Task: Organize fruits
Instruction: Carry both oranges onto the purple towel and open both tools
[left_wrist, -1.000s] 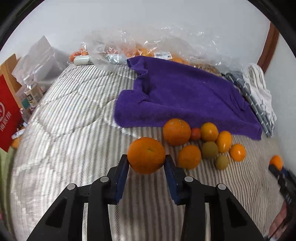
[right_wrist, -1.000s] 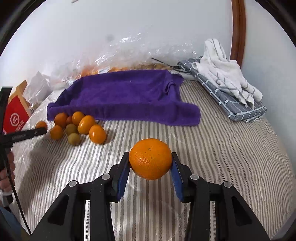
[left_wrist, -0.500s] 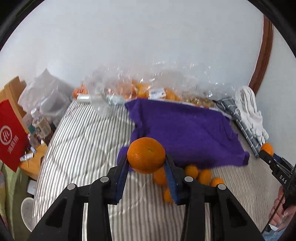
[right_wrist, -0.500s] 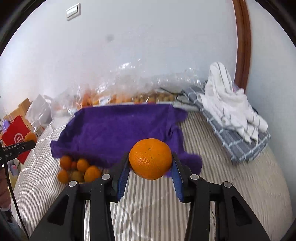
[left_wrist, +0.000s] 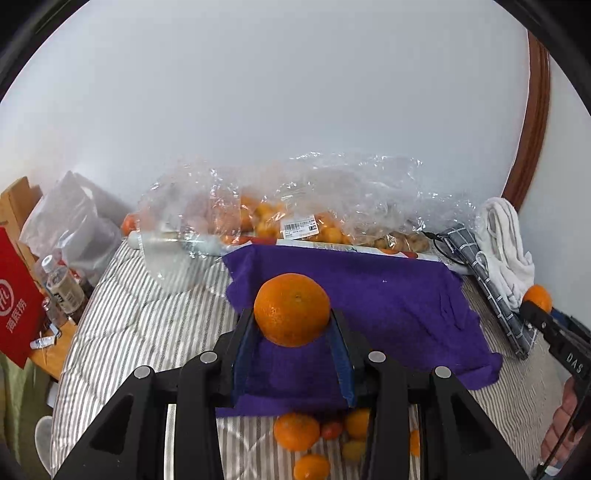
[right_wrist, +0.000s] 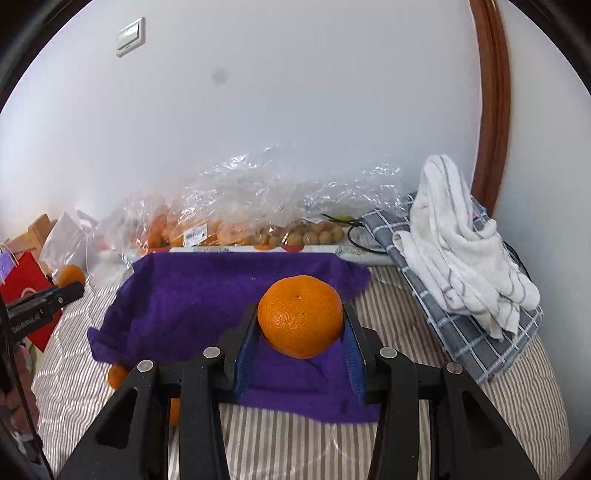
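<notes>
Soft, even daylight fills both views; the plastic bags (left_wrist: 295, 192) glint, and fisheye curvature darkens the corners.

Right gripper (right_wrist: 301, 334) clamped on an orange (right_wrist: 300, 315), blue jaws pressing both its sides. Beyond the jaws, a purple towel (right_wrist: 207, 295) spread over the striped bed (right_wrist: 402, 314). Right of the jaws, a white cloth (right_wrist: 458, 243) heaped on a grey checked one (right_wrist: 476, 347). Far left, the left gripper (right_wrist: 70, 286) holding a second orange (right_wrist: 70, 275).

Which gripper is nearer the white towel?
Right. The right gripper, holding an orange, is beside the white towel. The left gripper, also holding an orange, is across the purple cloth from it.
</notes>
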